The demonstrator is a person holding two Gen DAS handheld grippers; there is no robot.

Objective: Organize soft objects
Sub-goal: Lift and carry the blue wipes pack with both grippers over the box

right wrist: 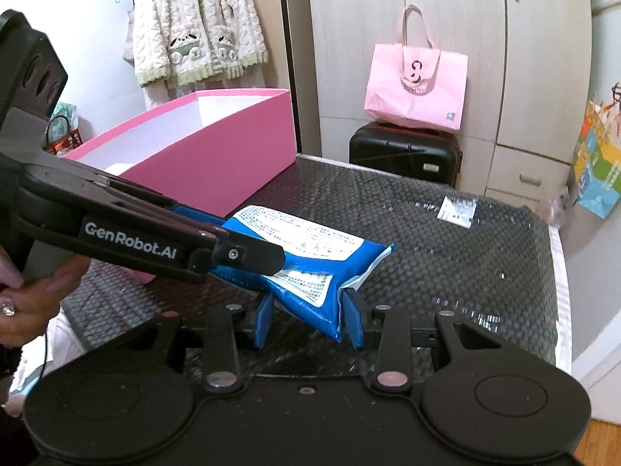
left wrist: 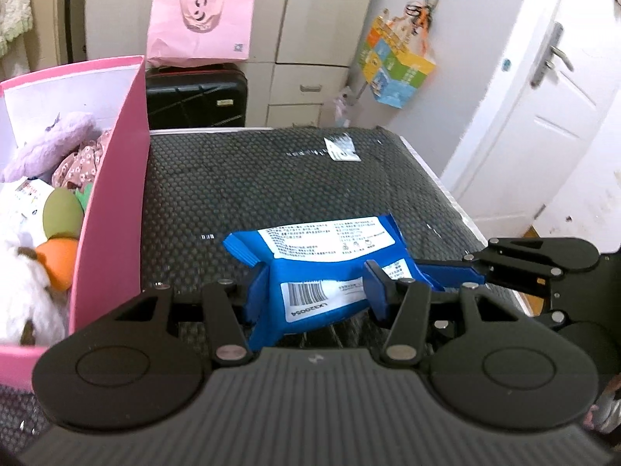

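Blue plastic catches the eye first: a soft blue pack (left wrist: 330,268) with a white printed label and a barcode, gripped by both tools near the worktop's (left wrist: 252,178) near edge. The left hand-held gripper (left wrist: 316,291) has its blue pads pressed into the pack's near end, one on each side, and the film bulges between them. The right hand-held gripper (right wrist: 308,316) comes in from the right edge side, and its pads (right wrist: 265,320) bracket the pack's (right wrist: 310,256) other end; the pack's lower corner sits between them, pinched. In the right wrist view the left tool crosses the picture as a long black bar with white lettering, and the person's left hand (right wrist: 31,295) wraps its grip at the frame's left.

The worktop is covered by a black bubble-textured sheet, with a small white sticker (left wrist: 341,147) lying near the far right corner. A pink box (left wrist: 112,202) stands along the left edge, well apart from the pack, and it holds plush things: a lilac toy (left wrist: 54,139), floral fabric, a white furry toy with an orange piece.

Beyond the far edge a black suitcase (right wrist: 403,153) stands on the floor with a pink tote bag (right wrist: 417,77) on top.
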